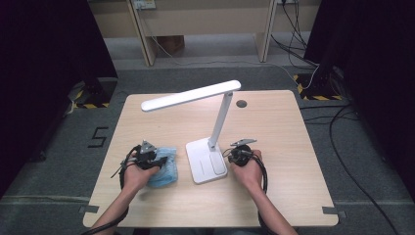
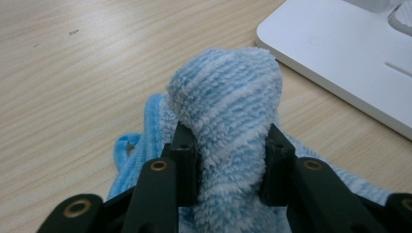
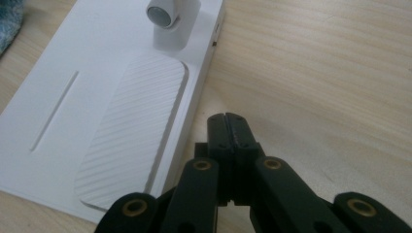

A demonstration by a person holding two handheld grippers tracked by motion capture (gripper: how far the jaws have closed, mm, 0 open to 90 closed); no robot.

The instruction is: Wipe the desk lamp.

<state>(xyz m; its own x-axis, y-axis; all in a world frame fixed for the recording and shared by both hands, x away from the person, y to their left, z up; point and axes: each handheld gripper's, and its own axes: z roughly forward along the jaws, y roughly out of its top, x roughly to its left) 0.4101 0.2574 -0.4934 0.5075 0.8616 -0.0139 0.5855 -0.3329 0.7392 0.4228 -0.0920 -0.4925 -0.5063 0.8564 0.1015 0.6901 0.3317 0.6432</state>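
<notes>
In the high view a wooden table (image 1: 274, 147) carries a white desk lamp (image 1: 210, 127) near its middle, the base flat on the top, the stem leaning up and the long head reaching out to the left. The left gripper (image 1: 147, 157), in the person's left hand, sits on a blue cloth (image 1: 165, 169) that lies bunched on the table just left of the lamp base, with a narrow strip of bare wood between cloth and base. The right gripper (image 1: 241, 152), in the right hand, rests low just beside the right edge of the base. Both forearms come in from the bottom edge, cables trailing from the grippers. In the left gripper view the left gripper (image 2: 227, 155) has its two black jaws clamped on a raised fold of the cloth (image 2: 228, 102); the fluffy striped fabric bulges up and over between the pads, which press into it on either side, and the rest of the cloth spreads on the wood below. The corner of the lamp base (image 2: 350, 58) lies at the upper right, near but apart from the cloth. In the right gripper view the right gripper (image 3: 227, 127) has its jaws pressed together with nothing between them, the tips just beside the edge of the lamp base (image 3: 58, 136), over bare wood. The ribbed pad on the base and the foot of the stem (image 3: 170, 22) lie ahead, and a bit of the cloth (image 3: 9, 19) shows at the upper left corner.
</notes>
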